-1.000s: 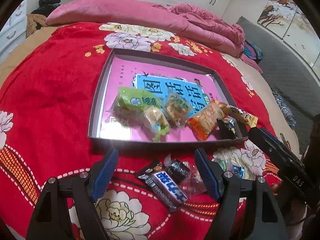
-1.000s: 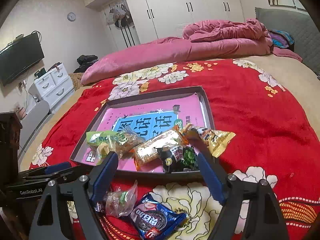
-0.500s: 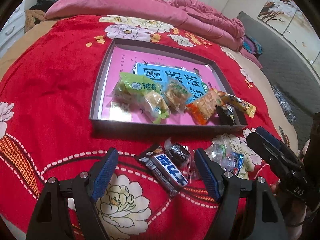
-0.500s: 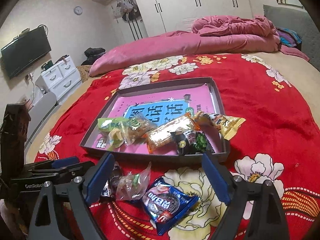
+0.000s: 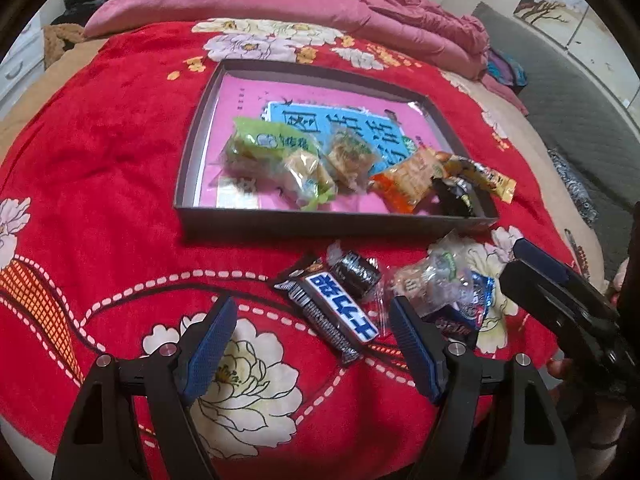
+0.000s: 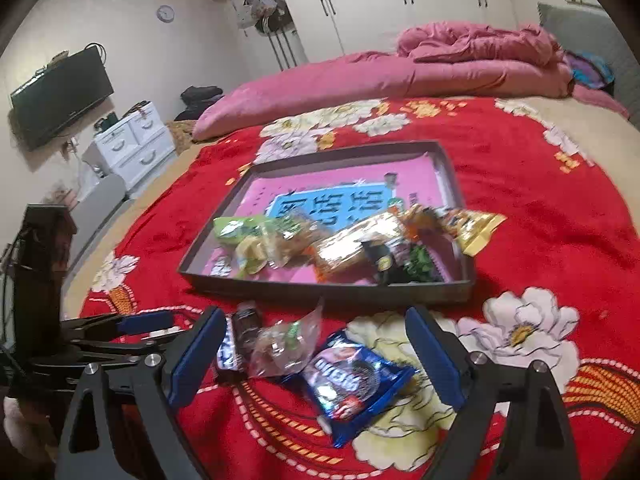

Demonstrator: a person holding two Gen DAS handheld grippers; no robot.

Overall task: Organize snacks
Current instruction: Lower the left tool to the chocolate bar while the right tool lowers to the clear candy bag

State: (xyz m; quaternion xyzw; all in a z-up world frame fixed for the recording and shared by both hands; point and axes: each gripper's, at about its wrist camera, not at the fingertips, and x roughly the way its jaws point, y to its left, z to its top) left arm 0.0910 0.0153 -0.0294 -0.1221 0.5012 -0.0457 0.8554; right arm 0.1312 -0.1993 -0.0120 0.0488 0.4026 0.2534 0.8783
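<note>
A grey tray (image 5: 188, 184) (image 6: 332, 290) with a pink and blue liner lies on the red flowered blanket and holds several snack packets. In front of it lie loose snacks: a dark bar with blue lettering (image 5: 334, 312) (image 6: 230, 350), a small dark cookie pack (image 5: 356, 274), a clear crinkly packet (image 5: 434, 278) (image 6: 286, 346) and a blue cookie pack (image 6: 354, 386) (image 5: 466, 312). My left gripper (image 5: 310, 344) is open and empty, just short of the dark bar. My right gripper (image 6: 312, 358) is open and empty, with the clear packet and blue pack between its fingers' span.
A yellow packet (image 6: 476, 228) hangs over the tray's right rim. Pink quilts (image 6: 400, 76) are piled at the far end of the bed. A white drawer unit (image 6: 132, 142) and a wall TV (image 6: 60, 98) stand to the left, wardrobes behind.
Both grippers have drawn back towards the near edge of the bed, so the tray looks farther and the loose snacks show fuller. Both jaws stay open.
</note>
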